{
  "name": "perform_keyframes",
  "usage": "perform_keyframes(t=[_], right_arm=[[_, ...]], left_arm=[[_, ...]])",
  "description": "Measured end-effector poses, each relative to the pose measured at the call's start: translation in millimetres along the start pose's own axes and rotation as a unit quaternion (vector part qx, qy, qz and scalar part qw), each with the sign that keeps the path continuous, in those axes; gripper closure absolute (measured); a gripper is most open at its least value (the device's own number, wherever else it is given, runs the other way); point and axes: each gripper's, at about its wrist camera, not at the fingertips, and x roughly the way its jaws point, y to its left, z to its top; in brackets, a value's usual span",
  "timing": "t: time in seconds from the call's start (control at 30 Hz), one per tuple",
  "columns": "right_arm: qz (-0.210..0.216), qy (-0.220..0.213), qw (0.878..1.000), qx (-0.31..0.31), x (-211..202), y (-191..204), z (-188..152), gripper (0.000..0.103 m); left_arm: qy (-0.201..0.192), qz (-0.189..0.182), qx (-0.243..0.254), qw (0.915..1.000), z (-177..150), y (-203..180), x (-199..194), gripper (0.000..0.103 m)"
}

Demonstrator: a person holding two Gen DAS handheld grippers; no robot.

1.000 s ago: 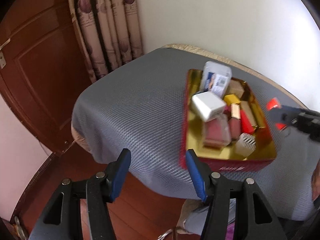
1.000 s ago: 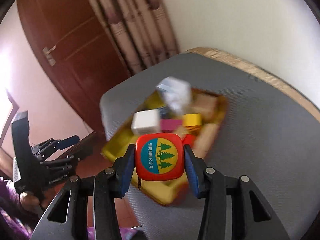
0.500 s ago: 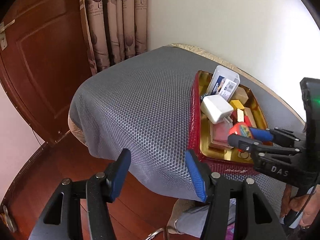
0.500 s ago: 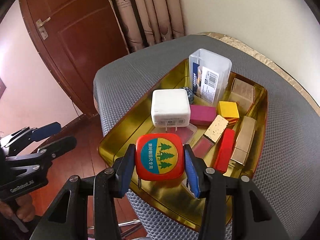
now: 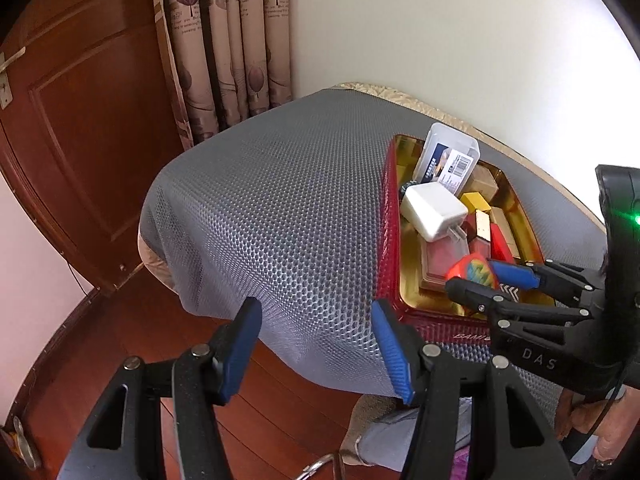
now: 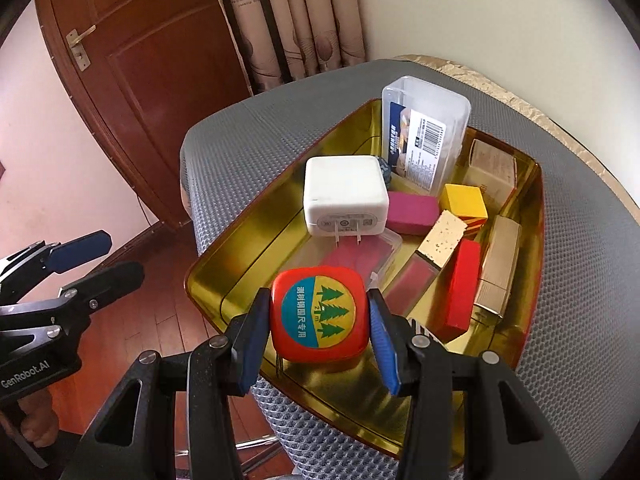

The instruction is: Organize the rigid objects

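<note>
the right gripper (image 6: 320, 320), clamped on the tape measure (image 6: 319, 314) over the tin tray's (image 6: 216, 280) near edge, risks dropping it onto the crowded white charger (image 6: 344, 196), while the left gripper (image 5: 316, 344) hangs wide and empty.

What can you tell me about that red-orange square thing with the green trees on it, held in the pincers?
The red-orange tape measure with rounded corners looks like glossy plastic. Its round face label is teal above with white characters and yellow below with three green pine trees. The right gripper clamps it by two opposite sides between blue-padded fingers, label facing the camera. It hangs over the near end of the gold-lined tin tray, apparently touching nothing else.
</note>
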Motion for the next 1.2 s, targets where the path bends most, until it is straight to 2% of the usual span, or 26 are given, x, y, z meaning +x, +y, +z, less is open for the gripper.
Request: perform_keyframes(t=[0.13, 0.23, 0.3, 0.37, 0.47, 0.57, 0.67, 0.8, 0.93, 1.03, 1.13, 1.2], right_arm=[[0.001, -0.018, 1.0, 0.013, -6.6, -2.1, 0.7, 0.058], [-0.009, -0.049, 0.998, 0.026, -21.7, -1.0, 0.8, 0.055], [-0.025, -0.074, 0.996, 0.039, -35.4, 1.5, -0.6, 0.047], [-0.044, -0.101, 0.993, 0.048, -47.8, 5.1, -2.4, 0.029], [-0.07, -0.142, 0.985, 0.07, -69.6, 8.0, -8.6, 0.019], [-0.093, -0.166, 0.978, 0.086, -86.7, 9.0, -15.3, 0.011], [-0.118, -0.179, 0.972, 0.097, -101.3, 10.0, -25.7, 0.009], [-0.15, -0.193, 0.964, 0.102, -119.2, 18.7, -36.9, 0.006], [-0.191, -0.218, 0.951, 0.103, -137.8, 30.8, -49.1, 0.003], [-0.229, -0.23, 0.941, 0.097, -150.0, 40.3, -54.0, 0.001], [-0.233, -0.239, 0.937, 0.104, -161.9, 44.8, -57.7, 0.001], [-0.253, -0.248, 0.929, 0.106, -170.0, 49.5, -60.3, 0.001]], left_arm=[[-0.01, 0.012, 0.011, 0.9998, 0.5, -3.5, -2.0, 0.045], [-0.02, 0.016, 0.017, 0.9995, 0.6, -5.6, -5.9, 0.045], [-0.034, 0.011, 0.021, 0.9991, 1.1, -7.4, -11.2, 0.045], [-0.051, 0.01, 0.028, 0.9983, 0.5, -10.8, -18.0, 0.045], [-0.087, 0.011, 0.041, 0.9953, -0.3, -16.8, -31.2, 0.045], [-0.127, -0.005, 0.045, 0.9909, -1.6, -20.2, -46.8, 0.045], [-0.151, -0.026, 0.051, 0.987, -2.7, -24.1, -57.5, 0.045], [-0.176, -0.036, 0.049, 0.9824, -5.7, -26.8, -70.3, 0.045], [-0.208, -0.039, 0.053, 0.9759, -8.9, -29.2, -81.9, 0.045], [-0.207, -0.053, 0.058, 0.9752, -11.5, -32.0, -84.6, 0.044], [-0.201, -0.058, 0.068, 0.9756, -14.5, -36.6, -86.7, 0.044], [-0.197, -0.064, 0.079, 0.975, -16.8, -40.2, -89.8, 0.042]])
